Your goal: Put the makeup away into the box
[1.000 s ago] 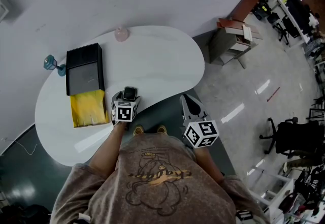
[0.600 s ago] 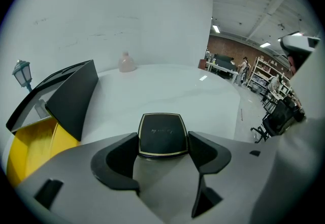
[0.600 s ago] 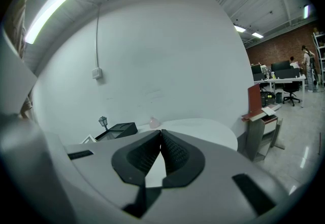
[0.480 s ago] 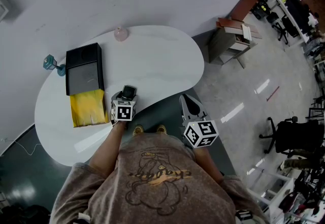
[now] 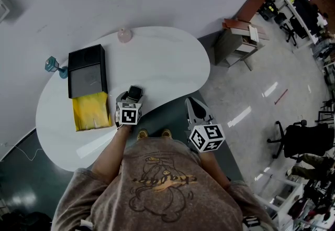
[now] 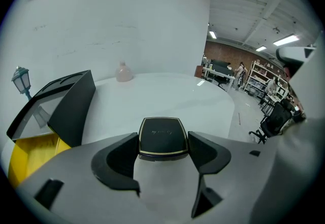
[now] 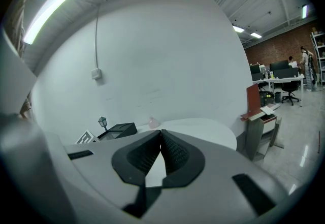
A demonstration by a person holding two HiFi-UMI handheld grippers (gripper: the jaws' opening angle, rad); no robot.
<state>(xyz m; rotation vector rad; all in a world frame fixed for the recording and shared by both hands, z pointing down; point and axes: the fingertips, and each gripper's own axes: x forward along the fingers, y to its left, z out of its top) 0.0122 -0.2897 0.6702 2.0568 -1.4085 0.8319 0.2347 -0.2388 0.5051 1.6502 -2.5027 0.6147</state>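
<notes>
A black makeup compact with a gold edge (image 6: 162,138) sits between the jaws of my left gripper (image 6: 163,142), and both pads press on its sides. In the head view the compact (image 5: 135,91) is held just over the white table's near edge, in my left gripper (image 5: 133,97). The box (image 5: 86,75) stands to the left with its black lid raised and a yellow lining (image 5: 93,111) showing; the same box (image 6: 71,106) is at the left of the left gripper view. My right gripper (image 5: 192,104) hangs off the table, jaws shut and empty (image 7: 161,134).
On the white oval table (image 5: 167,62), a small pink bottle (image 5: 124,35) stands at the far edge. A small teal lantern (image 5: 52,64) stands behind the box. A desk and office chairs stand on the floor to the right.
The left jaws have closed onto the compact, and it now sits slightly tilted and a little further forward. The right gripper has not moved.
</notes>
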